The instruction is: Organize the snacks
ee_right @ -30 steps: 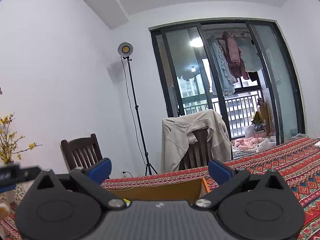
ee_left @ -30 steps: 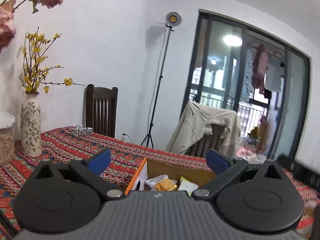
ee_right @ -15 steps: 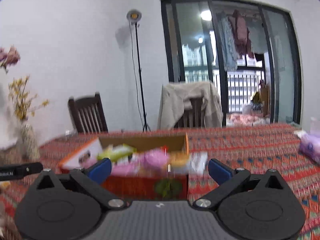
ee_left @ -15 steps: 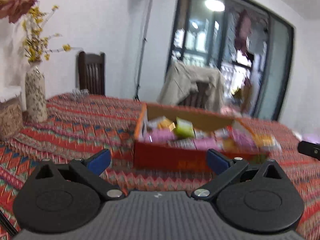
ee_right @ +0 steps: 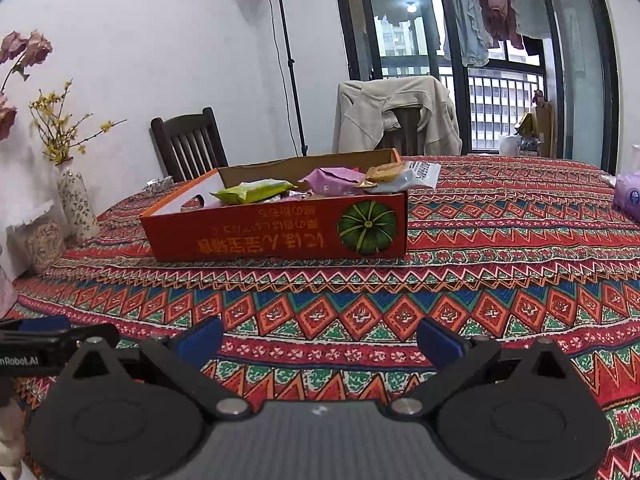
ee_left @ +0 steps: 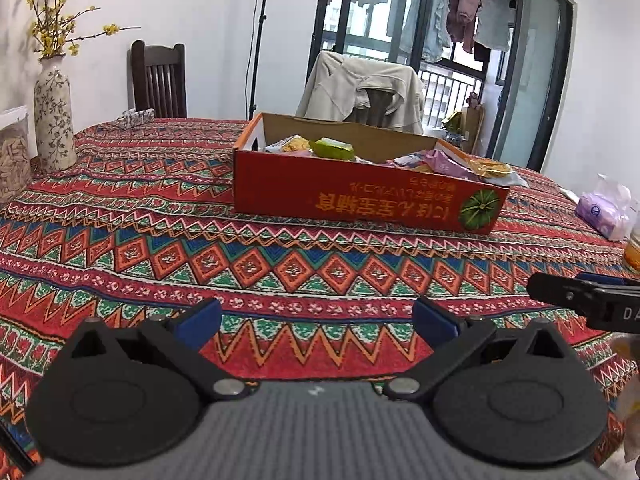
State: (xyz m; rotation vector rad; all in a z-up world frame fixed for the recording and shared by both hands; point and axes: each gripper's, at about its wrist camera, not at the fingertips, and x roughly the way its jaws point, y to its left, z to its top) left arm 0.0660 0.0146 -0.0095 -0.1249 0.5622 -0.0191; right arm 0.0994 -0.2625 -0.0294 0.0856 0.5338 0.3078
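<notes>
We note a shallow red cardboard box (ee_left: 360,196) mid-tabletop (ee_left: 280,264), pumpkin picture and orange lettering on its side (lettering upside down to us). Inside: a green packet (ee_right: 254,192), a pink packet (ee_right: 332,180) and a cookie pack (ee_right: 400,176) overhanging one corner. Left gripper (ee_left: 316,316) and right gripper (ee_right: 320,336): jaws spread wide, nothing held, both well short of the box.

Floral vase (ee_left: 54,120) beside wooden chair (ee_left: 159,79)

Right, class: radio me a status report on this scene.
Left gripper open, empty. Right gripper open, empty. Snack box full, ahead on tablecloth. Path unobstructed.
</notes>
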